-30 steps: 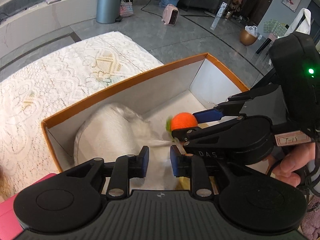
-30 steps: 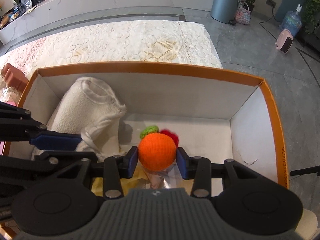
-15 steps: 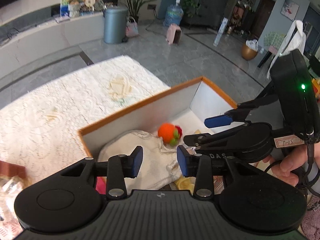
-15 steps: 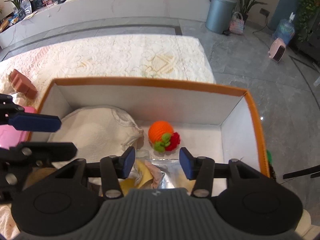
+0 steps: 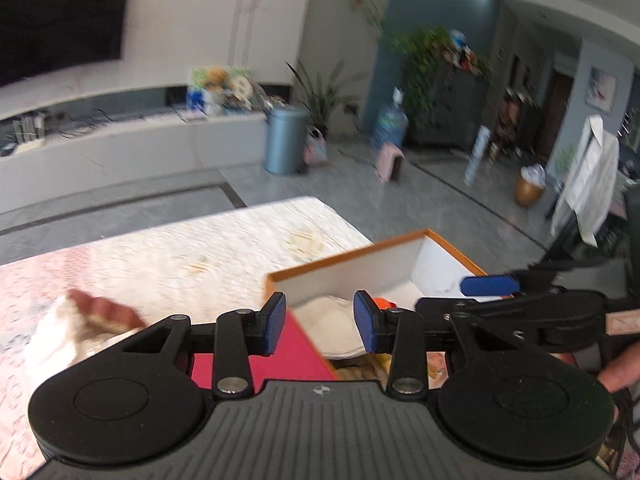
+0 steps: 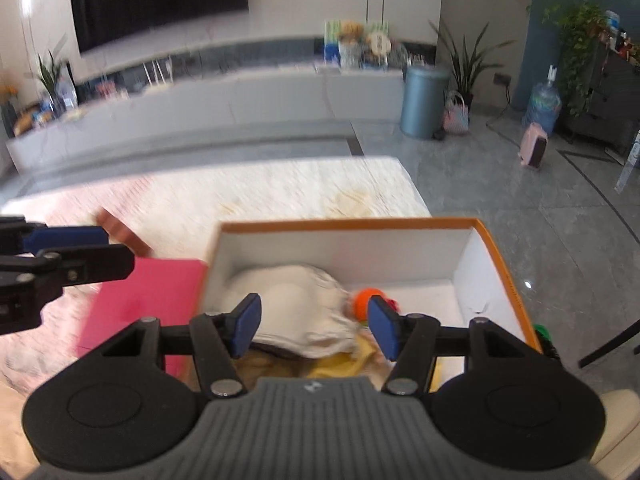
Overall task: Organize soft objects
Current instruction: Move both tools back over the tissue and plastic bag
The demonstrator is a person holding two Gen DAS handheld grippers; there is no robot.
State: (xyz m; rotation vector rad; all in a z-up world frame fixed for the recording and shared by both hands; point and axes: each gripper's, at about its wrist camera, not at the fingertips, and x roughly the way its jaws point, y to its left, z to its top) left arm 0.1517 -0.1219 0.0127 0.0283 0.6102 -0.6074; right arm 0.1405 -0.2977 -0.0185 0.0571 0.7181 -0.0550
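An orange-rimmed white box (image 6: pixel 348 224) (image 5: pixel 344 266) stands on a lace-covered table. Inside it lie a folded white cloth (image 6: pixel 296 304) (image 5: pixel 336 320) and an orange knitted ball (image 6: pixel 366 300) (image 5: pixel 382 303) with green and red bits. My right gripper (image 6: pixel 314 324) hangs above the box's near side; its jaws are opening and nothing is between them. My left gripper (image 5: pixel 320 322) is open and empty, raised over the box's left corner. In the right wrist view the left gripper (image 6: pixel 60 256) shows at the left edge.
A pink flat object (image 6: pixel 144 300) (image 5: pixel 280 352) lies against the box's left wall. A brown block (image 6: pixel 124 236) (image 5: pixel 104 310) and a pale bundle (image 5: pixel 56 336) rest on the table (image 6: pixel 280 192). Yellow items (image 6: pixel 344 364) sit at the box's near end. Grey floor lies to the right.
The right gripper let go of the orange ball, which now lies in the box beside the cloth. Both grippers opened, rose and pulled back from the box.
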